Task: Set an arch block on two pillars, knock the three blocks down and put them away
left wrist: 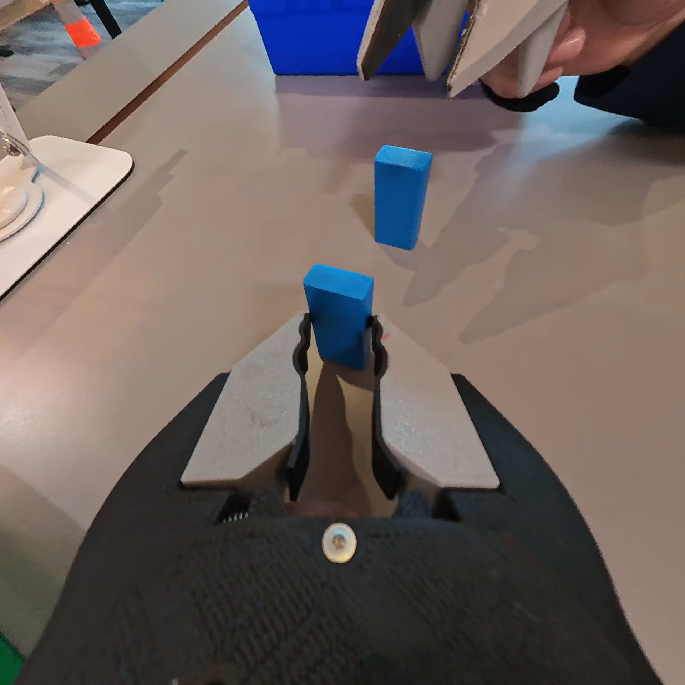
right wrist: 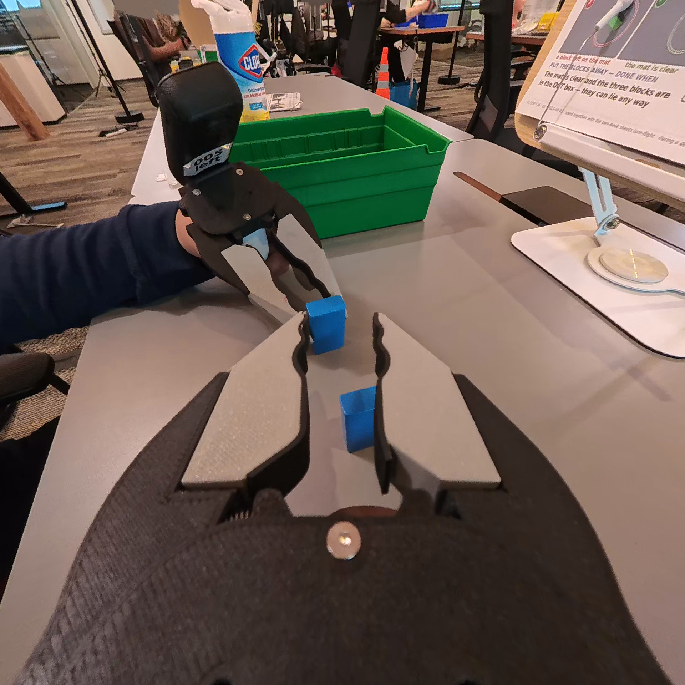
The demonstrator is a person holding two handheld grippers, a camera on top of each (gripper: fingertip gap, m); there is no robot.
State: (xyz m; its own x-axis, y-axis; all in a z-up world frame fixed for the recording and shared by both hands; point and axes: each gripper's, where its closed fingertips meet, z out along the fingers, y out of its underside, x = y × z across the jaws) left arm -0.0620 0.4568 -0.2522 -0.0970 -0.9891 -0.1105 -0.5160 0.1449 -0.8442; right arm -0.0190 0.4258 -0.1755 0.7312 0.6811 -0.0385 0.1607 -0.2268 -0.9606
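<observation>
My left gripper (left wrist: 339, 326) is shut on a blue pillar block (left wrist: 339, 315) and holds it upright at the table surface. It also shows in the right wrist view (right wrist: 326, 302), with its block (right wrist: 328, 328). A second blue pillar block (left wrist: 402, 196) stands upright on the grey table, a short gap beyond the first. My right gripper (right wrist: 341, 333) is open and empty, hovering above this second pillar (right wrist: 357, 419), whose right side its finger hides. In the left wrist view the right gripper (left wrist: 407, 83) hangs at the top. No arch block is in view.
A blue bin (left wrist: 315, 37) stands behind the pillars on the right gripper's side. A green bin (right wrist: 333, 166) stands behind the left gripper. A white stand base (right wrist: 611, 281) with an instruction sheet (right wrist: 611, 74) is at the table side. A spray bottle (right wrist: 241, 63) stands behind the green bin. There is about 10 cm between the tips of the two grippers.
</observation>
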